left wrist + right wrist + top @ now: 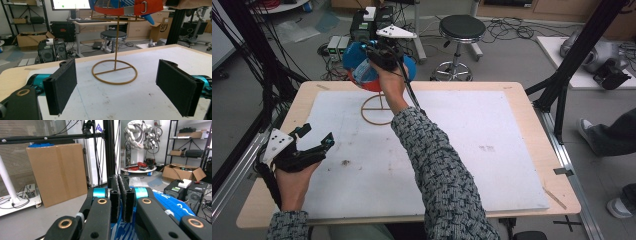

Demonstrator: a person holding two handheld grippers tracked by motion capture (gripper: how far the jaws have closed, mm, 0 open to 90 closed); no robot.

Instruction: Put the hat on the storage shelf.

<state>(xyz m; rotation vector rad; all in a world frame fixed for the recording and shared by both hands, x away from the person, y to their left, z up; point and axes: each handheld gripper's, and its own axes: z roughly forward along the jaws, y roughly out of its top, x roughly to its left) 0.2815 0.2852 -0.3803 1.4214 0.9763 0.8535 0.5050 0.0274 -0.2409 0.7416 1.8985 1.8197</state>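
The blue-and-orange cap point(362, 72) sits atop the wire stand point(377, 111) at the table's twelve o'clock, likely light and soft, best pinched by its fabric. The right gripper point(121, 195) is clamped on its blue cloth. At eight o'clock, the left gripper point(316, 136) rests, jaws spread, empty.

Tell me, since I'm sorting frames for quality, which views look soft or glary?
High view: even light, mild blur, no hard shadows on the white table mat. Left gripper view: the left gripper and gold wire stand are fairly sharp; the bright monitor is washed out. Right gripper view: the near right gripper is slightly soft.
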